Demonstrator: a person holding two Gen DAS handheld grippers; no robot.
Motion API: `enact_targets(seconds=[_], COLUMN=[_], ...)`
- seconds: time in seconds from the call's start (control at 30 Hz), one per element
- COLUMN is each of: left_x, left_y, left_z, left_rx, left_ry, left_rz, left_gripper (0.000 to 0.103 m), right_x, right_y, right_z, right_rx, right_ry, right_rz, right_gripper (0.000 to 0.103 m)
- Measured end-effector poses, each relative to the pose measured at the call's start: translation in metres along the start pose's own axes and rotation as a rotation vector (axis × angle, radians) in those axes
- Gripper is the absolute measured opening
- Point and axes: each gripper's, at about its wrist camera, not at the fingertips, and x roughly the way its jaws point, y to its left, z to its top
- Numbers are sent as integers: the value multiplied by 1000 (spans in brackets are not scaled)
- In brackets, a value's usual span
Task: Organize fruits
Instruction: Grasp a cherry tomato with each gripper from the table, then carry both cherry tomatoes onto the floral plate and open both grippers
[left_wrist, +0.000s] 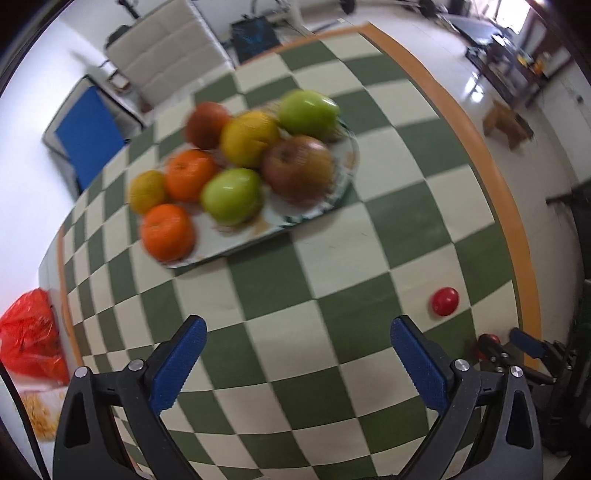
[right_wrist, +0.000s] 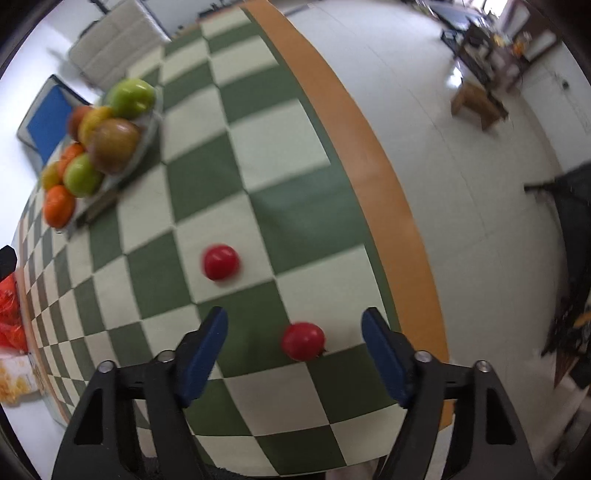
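My right gripper (right_wrist: 295, 350) hangs over the checkered table (right_wrist: 236, 155) with a small red fruit (right_wrist: 303, 340) lying between its blue pads (right_wrist: 205, 350), nearer the right pad than the left; the jaws stand apart and neither pad touches it, so nothing is gripped yet. A second red fruit (right_wrist: 220, 262) sits apart from the first, at about eleven o'clock from it. My left gripper (left_wrist: 297, 365) is spread wide and empty over bare checks. In its view the plate (left_wrist: 347, 155) of apples and oranges lies at about eleven o'clock, and the second red fruit shows at two o'clock. The step in hand, as I judge it, is picking up the near red fruit to put it with the others on the plate. To do it well I should shift my right gripper a little toward three o'clock so the fruit sits centred, lower until the pads flank its widest part, then close gently, since a round, smooth fruit may squirt out or bruise. It lies near the table's orange edge (right_wrist: 373, 177), so a nudge could roll it off.
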Motion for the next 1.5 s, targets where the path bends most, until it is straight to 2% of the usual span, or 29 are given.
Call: enact_targets(seconds=[0.1, 0.17, 0.2, 0.23, 0.33, 0.4, 0.5, 0.57, 0.63, 0.67, 0.8, 0.9, 0.97, 1.07, 1.17, 1.23, 1.3, 1.43, 1.5], left_x=[14, 21, 25, 29, 40, 47, 56, 61, 64, 64, 55, 42, 28, 10, 1, 4, 15, 43, 57], left_y=[-24, -39, -46, -53, -74, -87, -103, -113, -119, -121, -115, -89, -56, 4, 74, 121, 151, 185, 196], left_z=[5, 8, 9, 10, 12, 12, 12, 11, 9, 8, 9, 11, 15, 17, 12, 6, 1, 1, 1], left_rx=[53, 92, 107, 122, 170, 196, 230, 253, 265, 268, 255, 184, 99, -66, -263, -408, -530, -719, -790], left_ry=[38, 64, 73, 80, 112, 125, 144, 160, 167, 161, 116, 102, 93, 82, 81, 101, 121, 158, 180], left_rz=[-41, -59, -72, -83, -126, -158, -181, -188, -203, -203, -226, -270, -316, -393, -463, -532, -593, -685, -729], left_gripper=[102, 102, 102, 102, 102, 93, 72, 46, 30, 28, 27, 27, 27, 27, 27, 27, 27, 27, 28], right_x=[20, 30, 30, 30, 28, 24, 20, 17, 14, 13, 6, 0, -6, -19, -28, -33, -34, -19, -7], right_y=[-10, -12, -12, -10, -15, -22, -38, -48, -55, -57, -55, -54, -50, -40, -9, 17, 42, 103, 133], right_z=[-6, -10, -13, -14, -20, -25, -34, -40, -44, -46, -46, -43, -41, -24, -8, 5, 20, 53, 69], right_rx=[32, 33, 24, 6, 21, 45, 77, 94, 105, 107, 114, 113, 103, 76, 26, -7, -22, -24, -15], right_ry=[35, 51, 37, 26, 8, -3, -11, -11, -11, -12, -14, -21, -30, -47, -65, -62, -57, -8, 15], right_rz=[30, 35, 35, 33, 37, 34, 26, 15, 6, 0, -16, -15, -5, 26, 91, 171, 263, 477, 546], right_gripper=[55, 42, 41, 34, 34, 34, 34, 34, 34, 34, 34, 34, 34, 34, 34, 34, 34, 34, 34])
